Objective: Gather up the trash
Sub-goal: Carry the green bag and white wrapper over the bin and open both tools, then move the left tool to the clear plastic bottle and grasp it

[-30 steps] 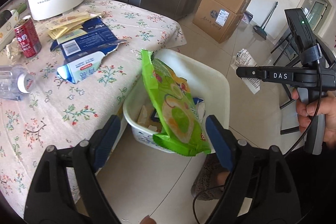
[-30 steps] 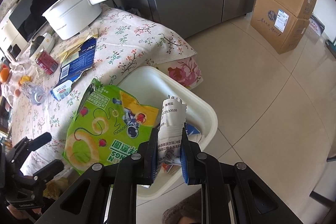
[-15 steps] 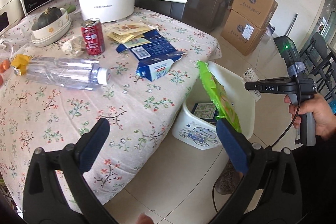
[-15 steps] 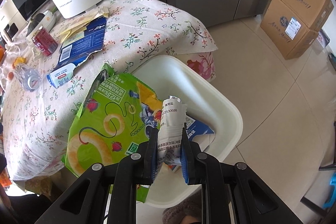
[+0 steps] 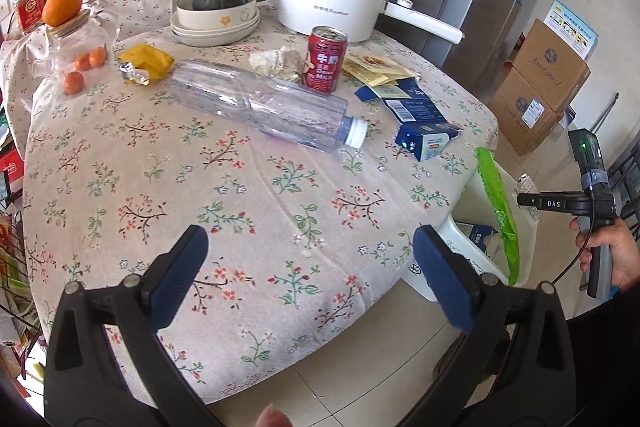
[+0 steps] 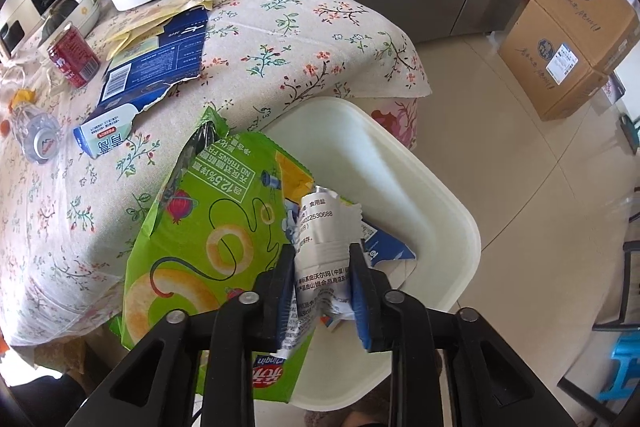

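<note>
Landmark: we place everything against the white bin (image 6: 440,227), which stands on the floor at the table (image 5: 240,195) corner
Left tool (image 5: 316,275): we have swung it away from the bin and back over the table; its jaws have just been opening and now stand released, wide apart with nothing between them
Table trash, left of the bin: we see the clear bottle (image 5: 264,107) lying on its side, the red can (image 5: 325,59) upright beyond it, and the torn blue carton (image 5: 420,125) nearest the bin; all three are still to be collected
Green snack bag (image 6: 212,251): it leans in the bin on the table side, its top poking above the rim
Right tool (image 6: 322,275): it hangs over the bin, and its jaws have just been opening; the white wrapper (image 6: 324,227) sits between them, apparently let go
Meaning: we judge the wrapper delivered, and the left tool free to fetch the next piece
</note>
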`<action>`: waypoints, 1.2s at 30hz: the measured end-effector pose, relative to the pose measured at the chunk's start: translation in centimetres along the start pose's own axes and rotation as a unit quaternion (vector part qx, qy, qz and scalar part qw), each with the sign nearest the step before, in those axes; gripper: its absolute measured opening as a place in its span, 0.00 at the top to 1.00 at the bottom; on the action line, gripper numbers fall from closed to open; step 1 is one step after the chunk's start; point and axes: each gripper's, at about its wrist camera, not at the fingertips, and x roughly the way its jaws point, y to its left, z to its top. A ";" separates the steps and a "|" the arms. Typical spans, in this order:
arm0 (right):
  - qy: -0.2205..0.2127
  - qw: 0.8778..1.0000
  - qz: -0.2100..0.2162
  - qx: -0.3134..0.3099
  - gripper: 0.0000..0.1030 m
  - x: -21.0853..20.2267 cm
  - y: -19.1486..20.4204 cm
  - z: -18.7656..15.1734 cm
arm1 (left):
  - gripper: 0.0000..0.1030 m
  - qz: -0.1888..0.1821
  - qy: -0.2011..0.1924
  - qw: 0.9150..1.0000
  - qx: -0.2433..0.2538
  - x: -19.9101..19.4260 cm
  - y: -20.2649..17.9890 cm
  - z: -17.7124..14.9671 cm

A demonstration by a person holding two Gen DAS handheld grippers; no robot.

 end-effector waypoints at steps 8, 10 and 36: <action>-0.035 0.999 0.004 -0.018 0.34 -2.6 1.9 1.0 | 0.01 0.048 0.005 0.998 -0.039 -0.8 2.3 0.5; -0.043 0.999 0.011 -0.017 0.34 -3.6 2.2 1.2 | 0.01 0.052 0.007 0.997 -0.049 -1.1 2.7 0.7; -0.187 0.981 0.049 -0.029 0.21 -12.4 7.8 4.4 | 0.01 0.067 -0.022 0.988 -0.138 -1.2 6.3 6.1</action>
